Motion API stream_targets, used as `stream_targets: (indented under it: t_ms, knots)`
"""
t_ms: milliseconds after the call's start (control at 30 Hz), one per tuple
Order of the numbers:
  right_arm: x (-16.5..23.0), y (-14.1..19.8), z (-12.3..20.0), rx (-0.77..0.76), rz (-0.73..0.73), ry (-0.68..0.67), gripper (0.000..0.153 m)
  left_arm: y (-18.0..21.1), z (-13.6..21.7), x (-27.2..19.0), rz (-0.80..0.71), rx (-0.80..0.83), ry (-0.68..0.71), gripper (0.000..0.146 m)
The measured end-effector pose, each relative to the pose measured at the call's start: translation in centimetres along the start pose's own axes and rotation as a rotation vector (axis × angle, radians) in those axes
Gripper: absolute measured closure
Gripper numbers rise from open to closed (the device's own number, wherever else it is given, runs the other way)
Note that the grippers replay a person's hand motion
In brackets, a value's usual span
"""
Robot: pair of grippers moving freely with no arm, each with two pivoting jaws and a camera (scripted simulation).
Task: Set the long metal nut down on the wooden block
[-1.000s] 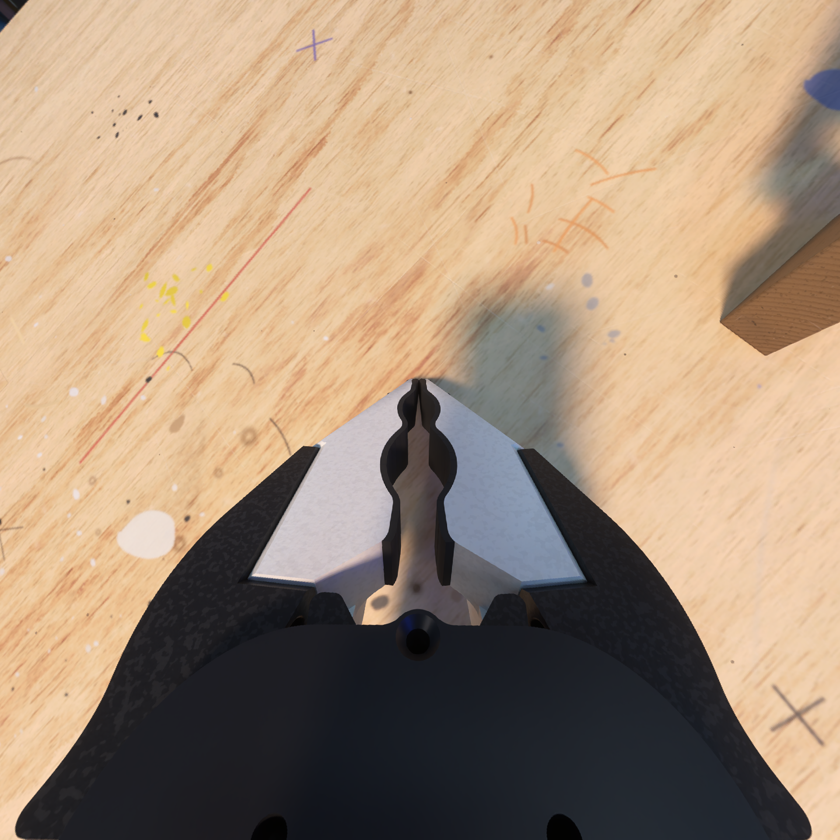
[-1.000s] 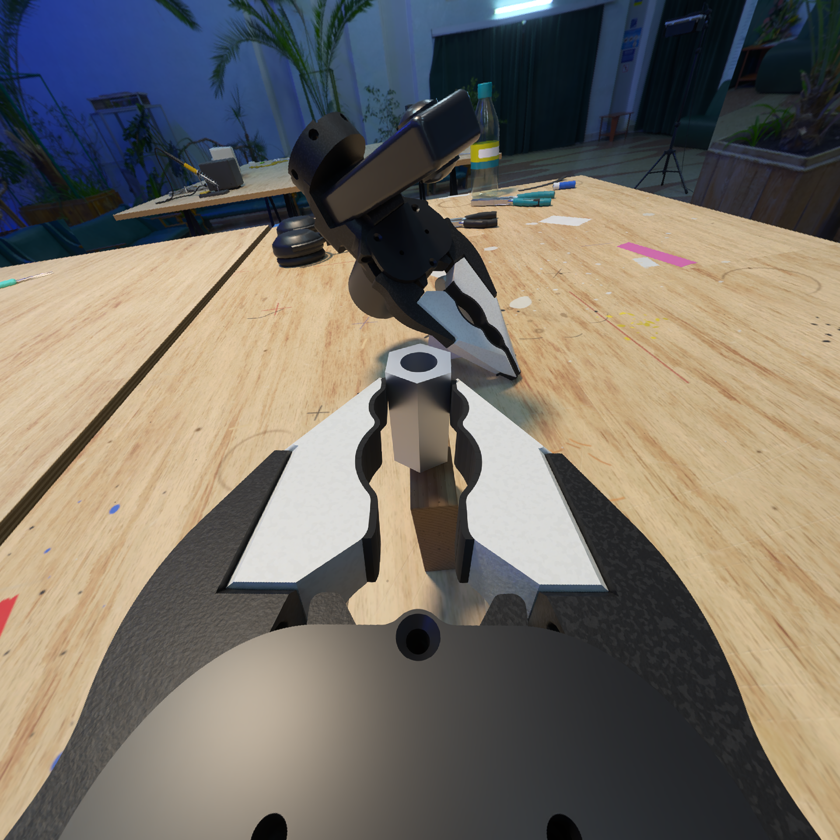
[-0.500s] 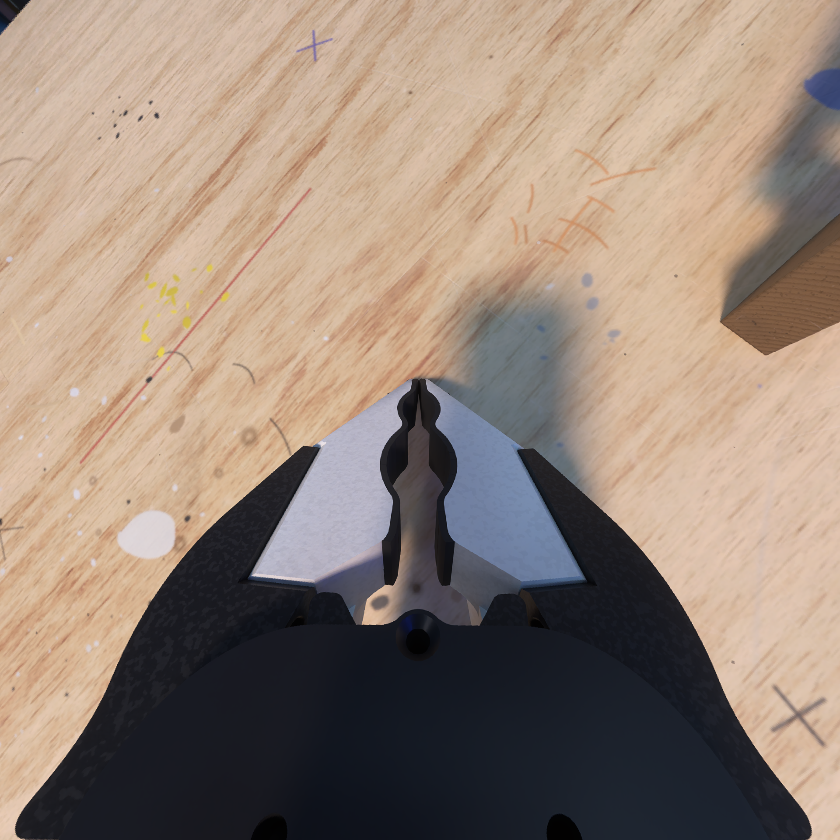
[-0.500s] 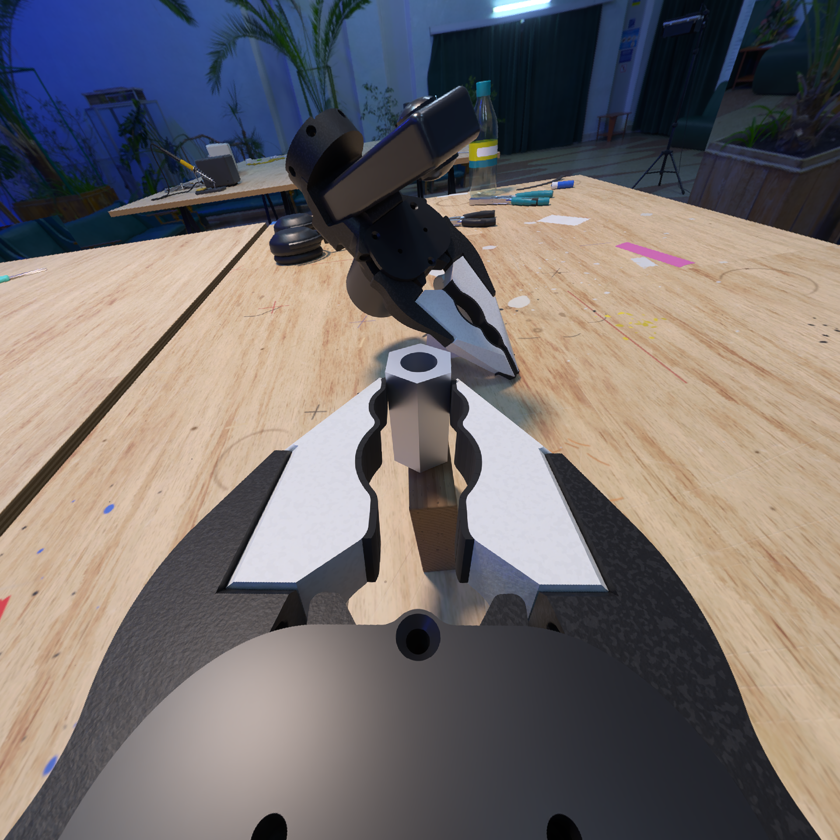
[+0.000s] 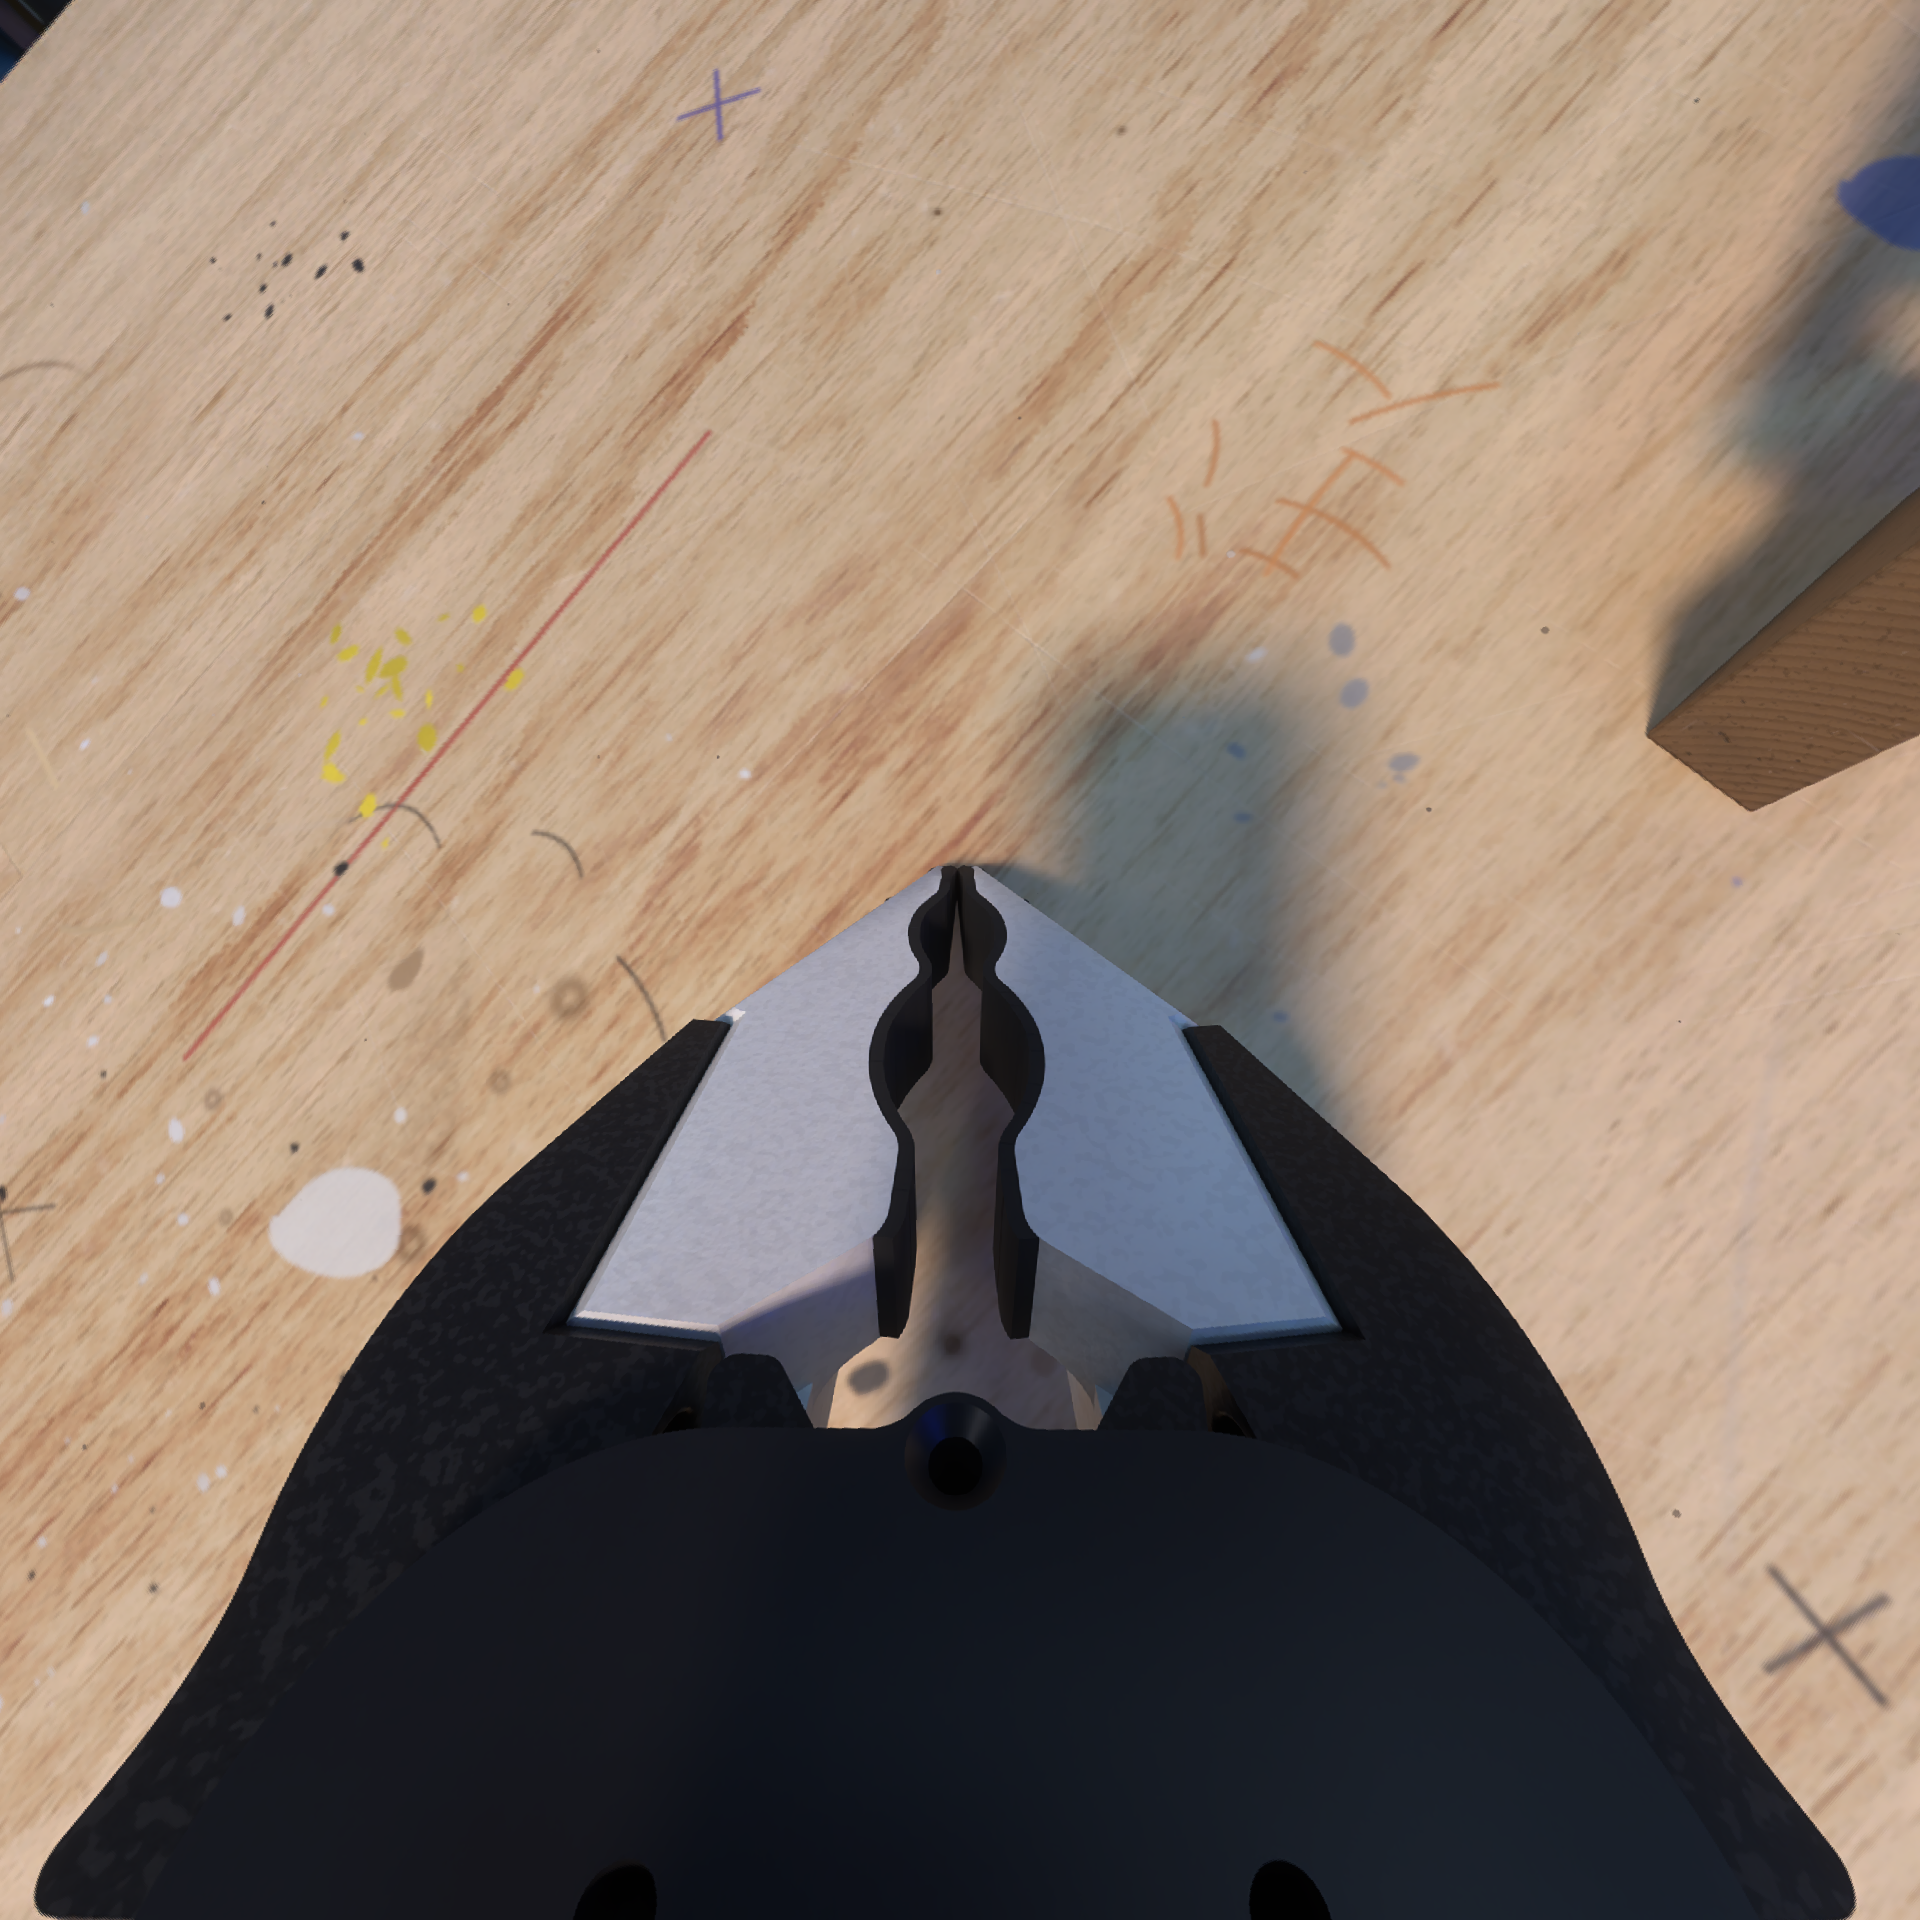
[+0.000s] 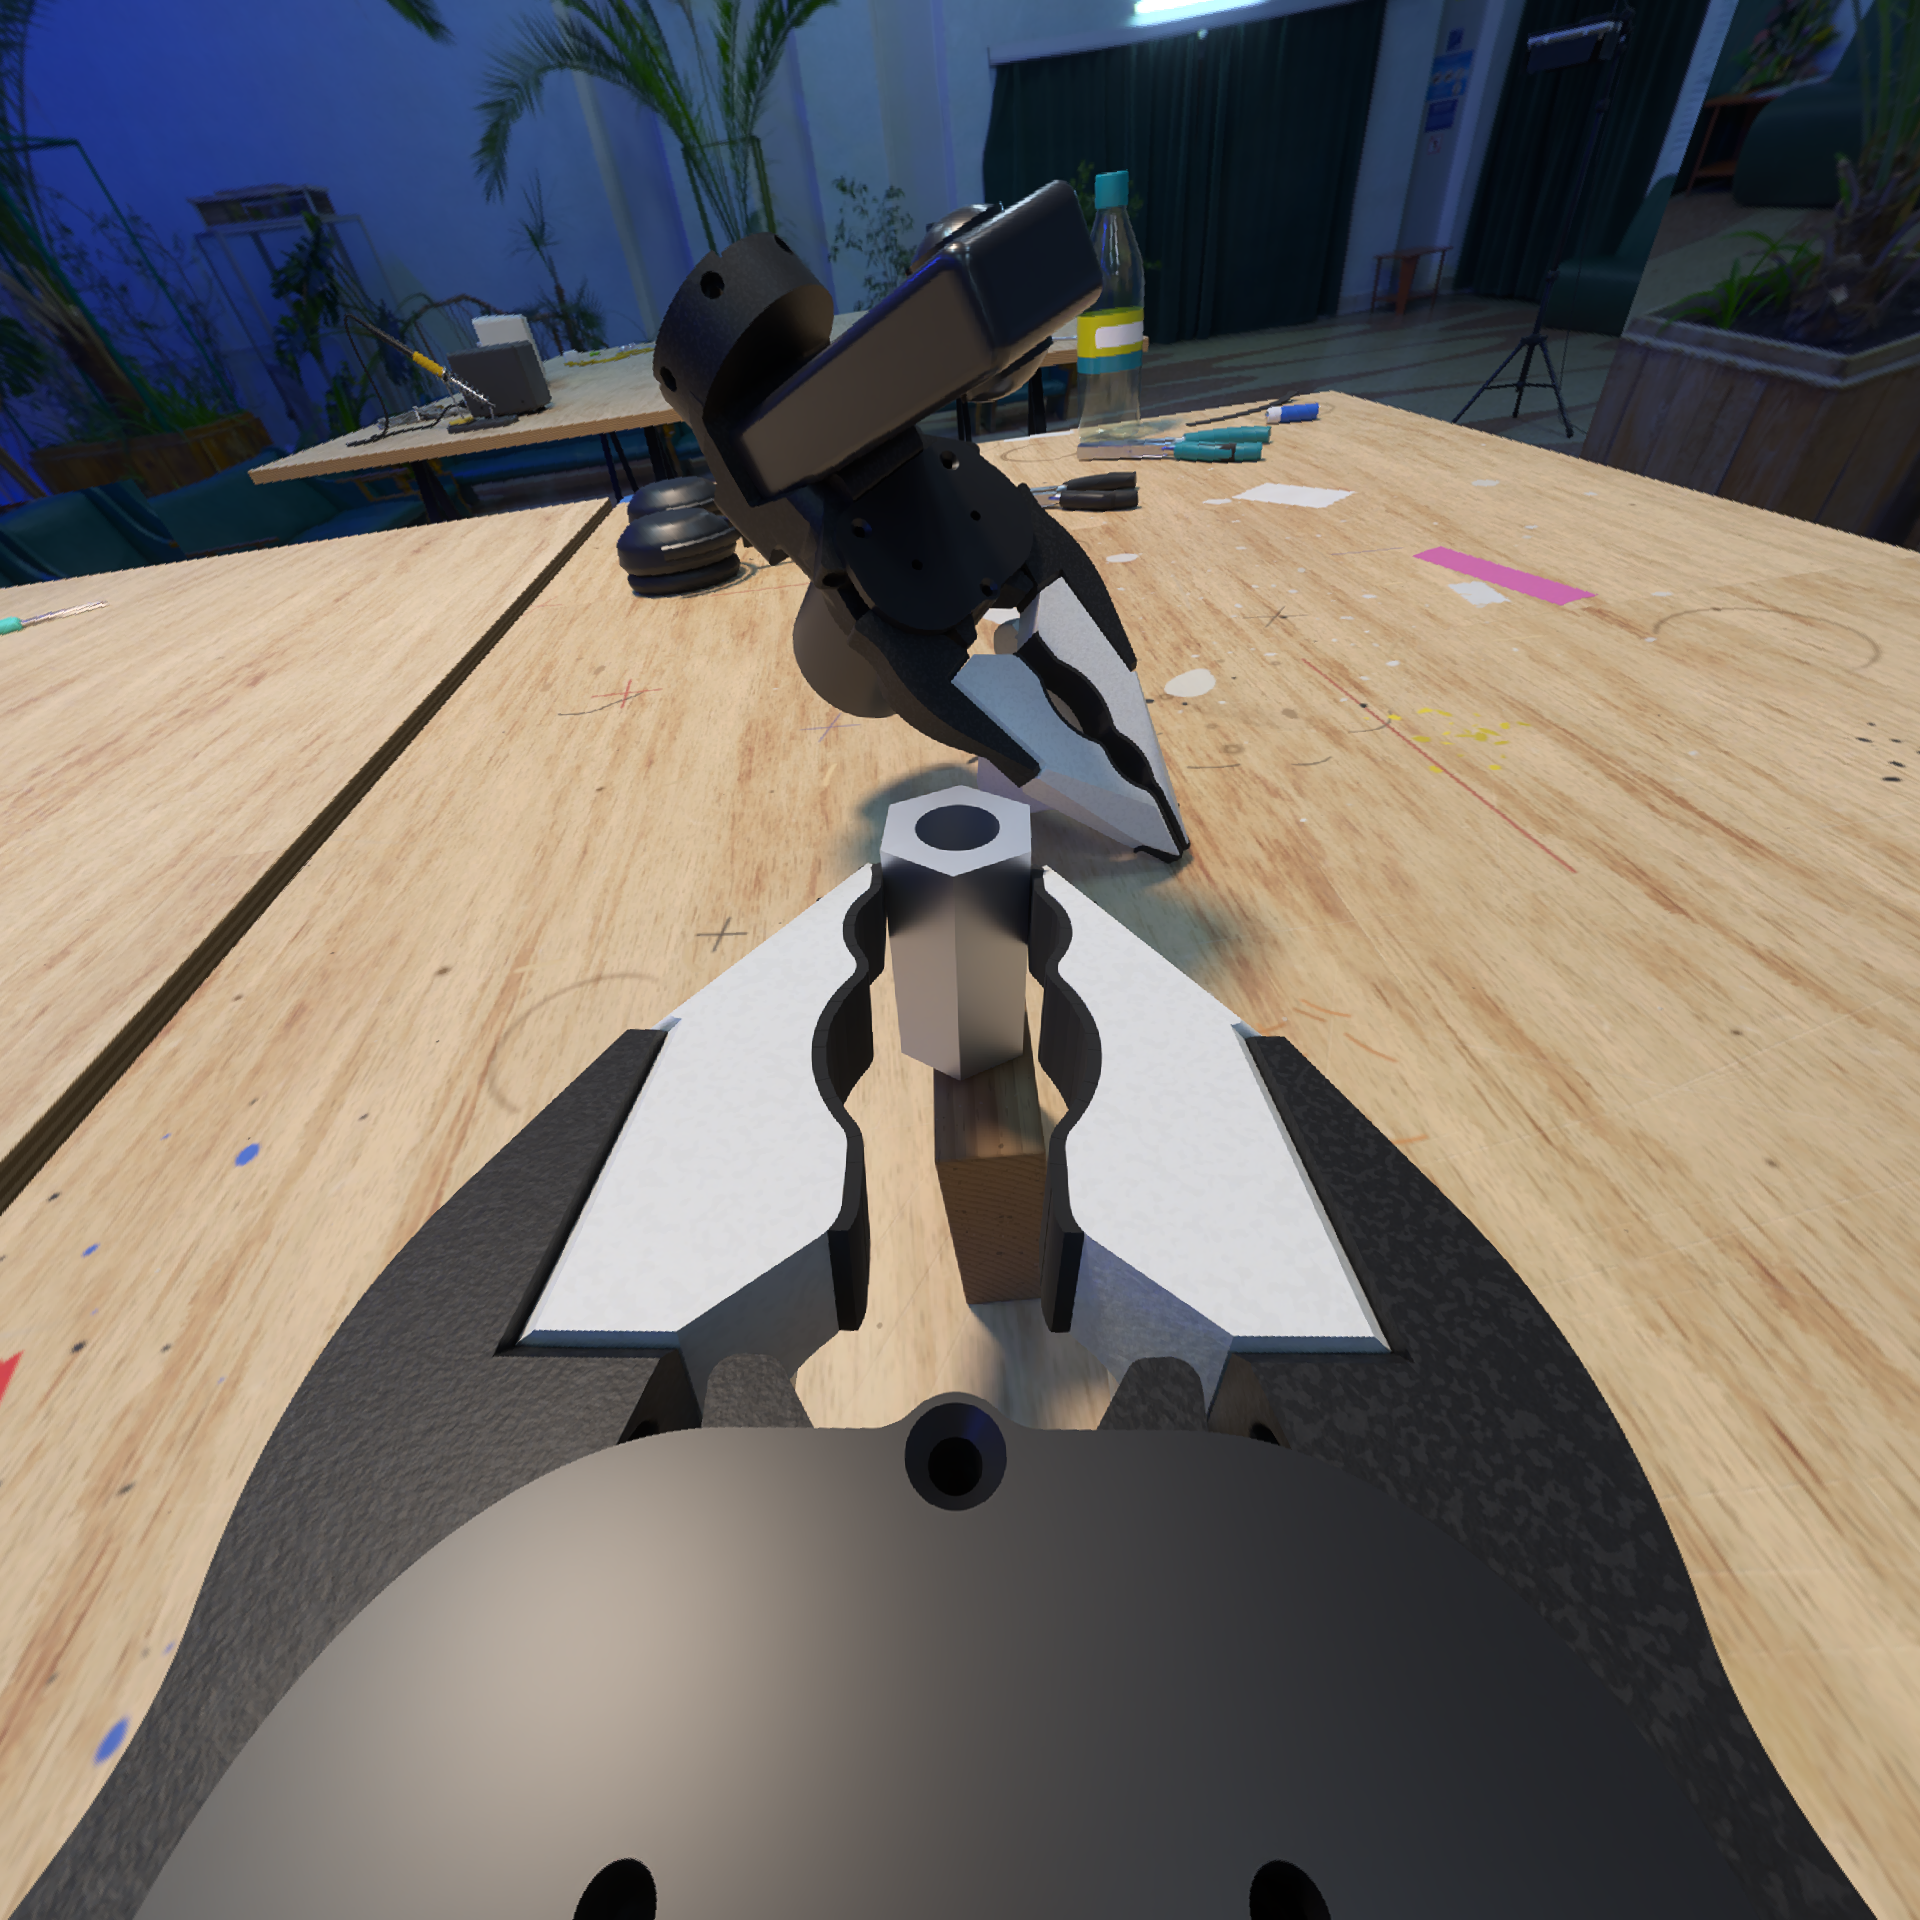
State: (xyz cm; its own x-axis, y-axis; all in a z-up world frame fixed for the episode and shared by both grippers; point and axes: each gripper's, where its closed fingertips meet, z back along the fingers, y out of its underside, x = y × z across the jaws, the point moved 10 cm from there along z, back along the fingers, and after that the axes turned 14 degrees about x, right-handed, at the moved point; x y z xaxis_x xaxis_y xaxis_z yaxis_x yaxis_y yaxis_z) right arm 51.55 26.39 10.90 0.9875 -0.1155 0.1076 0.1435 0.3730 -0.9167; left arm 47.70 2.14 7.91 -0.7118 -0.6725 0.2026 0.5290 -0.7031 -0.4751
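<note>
The long metal nut (image 6: pixel 954 956), a silver hexagonal sleeve, stands upright between my right gripper's fingertips. My right gripper (image 6: pixel 956 883) is shut on it near its top. The nut's lower end sits right at the top of the small wooden block (image 6: pixel 989 1205), which stands on the table between the fingers; I cannot tell whether they touch. My left gripper (image 5: pixel 956 875) is shut and empty, with its tips close to the tabletop. It also shows in the right wrist view (image 6: pixel 1166 844), just beyond the nut. A corner of the block (image 5: pixel 1808 696) shows at the right edge of the left wrist view.
A wooden table (image 6: pixel 1558 1039) with paint marks carries everything. At its far end are a plastic bottle (image 6: pixel 1110 312), teal-handled pliers (image 6: pixel 1221 447), stacked black round pads (image 6: pixel 675 540) and pink tape (image 6: pixel 1501 577). A dark seam (image 6: pixel 312 842) separates a second table on the left.
The right wrist view has shifted very slightly, with the nut still gripped over the block. The left gripper has not moved.
</note>
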Motion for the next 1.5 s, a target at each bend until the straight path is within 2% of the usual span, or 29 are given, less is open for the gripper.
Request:
stream_targets:
  t_ms: [1500]
  knots:
    - [-0.21, 0.00, -0.02, 0.007, -0.010, -0.012, 0.126, 0.00, 0.00, 0.01, 0.003, 0.000, 0.001, 0.146]
